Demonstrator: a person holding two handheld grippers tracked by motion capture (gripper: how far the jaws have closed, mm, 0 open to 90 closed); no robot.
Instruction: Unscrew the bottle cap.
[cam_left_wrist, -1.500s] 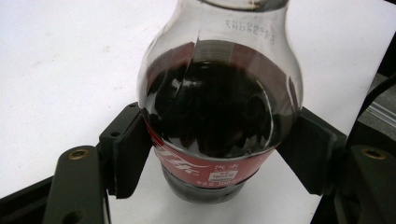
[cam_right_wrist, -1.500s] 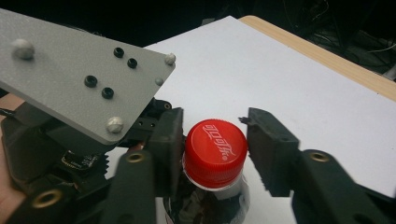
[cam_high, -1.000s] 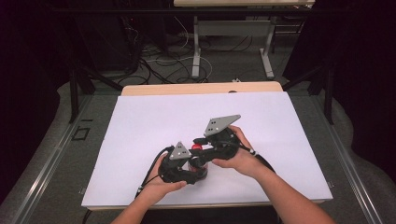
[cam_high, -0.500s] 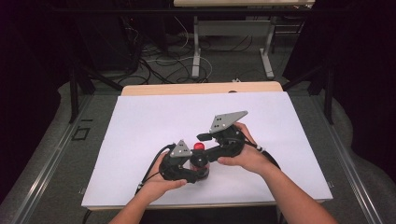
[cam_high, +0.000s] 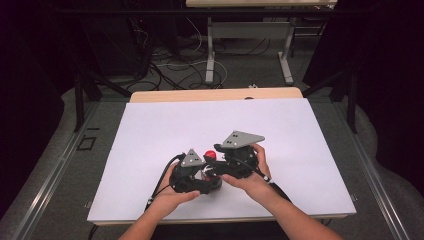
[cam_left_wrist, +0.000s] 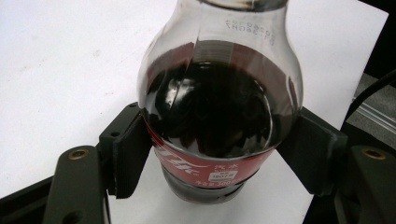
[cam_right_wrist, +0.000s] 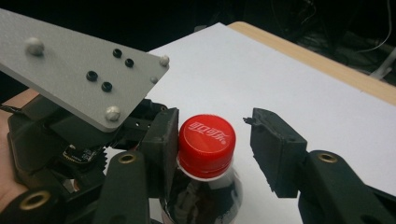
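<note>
The left black claw (cam_high: 202, 175) is squeezed tight. The right black claw (cam_right_wrist: 212, 149) has just been closing, with one pad touching and the other apart. Both hands sit close together.

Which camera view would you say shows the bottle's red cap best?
The right gripper view: the red cap sits close up between open jaws, its lettering visible. The high view gives a small red dot between the grippers; the left gripper view frames the bottle below the cap.

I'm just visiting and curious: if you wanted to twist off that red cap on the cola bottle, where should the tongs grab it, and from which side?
Probably the red cap itself, by its ribbed side wall, with the right tongs coming level from its own side, one pad on each flank. The cap is small and round, so opposite sides give the firmest hold. The left tongs already clamp the bottle at its label, steadying it upright.
</note>
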